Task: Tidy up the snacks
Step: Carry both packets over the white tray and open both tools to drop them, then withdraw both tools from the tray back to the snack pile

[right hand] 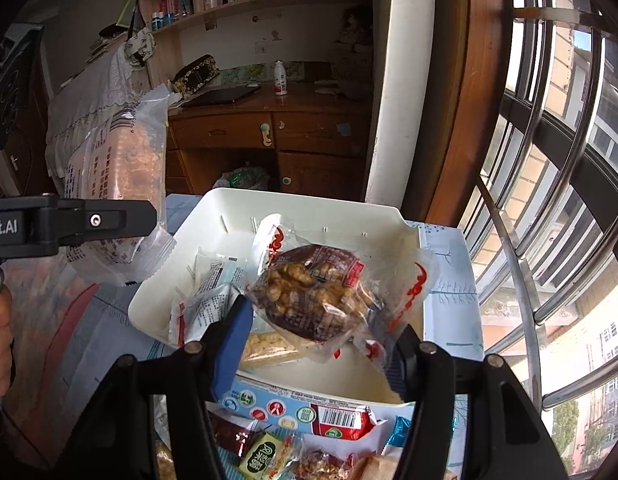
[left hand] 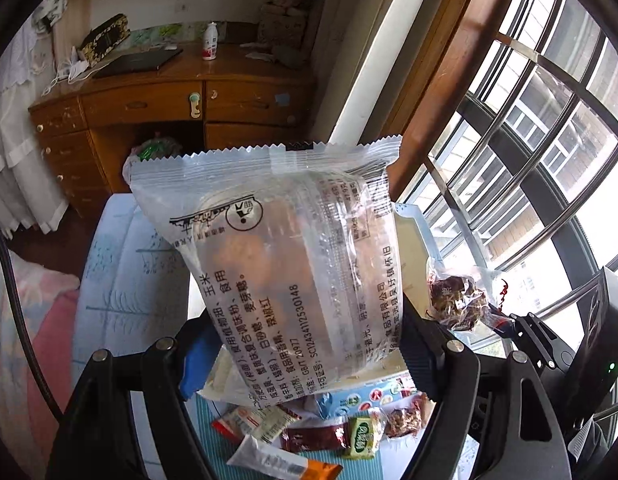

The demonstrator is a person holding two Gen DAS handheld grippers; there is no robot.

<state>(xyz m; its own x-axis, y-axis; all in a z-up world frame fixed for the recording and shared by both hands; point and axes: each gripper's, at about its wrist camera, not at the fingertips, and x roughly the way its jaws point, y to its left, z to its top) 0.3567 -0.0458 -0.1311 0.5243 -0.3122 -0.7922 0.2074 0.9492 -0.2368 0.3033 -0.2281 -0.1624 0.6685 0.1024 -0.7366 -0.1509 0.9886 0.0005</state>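
1. Landmark: white bin, standing on the blue patterned cloth beside the window bars. I give every position relative to this bin.
2. Left gripper: I read its jaws as closed on the lower part of a large clear packet printed with black text. The packet is held upright in the air. In the right wrist view the same packet hangs to the left of the bin, clear of its rim.
3. Right gripper: I read its jaws as closed on a walnut snack packet with red print on its clear wrapper. The packet is above the bin's interior, near the front wall.
4. Bin contents: a pale bar-shaped snack and several small clear wrappers lie on the floor of the bin, beneath and left of the walnut packet.
5. In front of the bin: loose snacks rest on the cloth, among them a green-labelled sweet and a red wrapper with a barcode.
6. Behind the bin: a wooden desk with a white bottle stands well apart.
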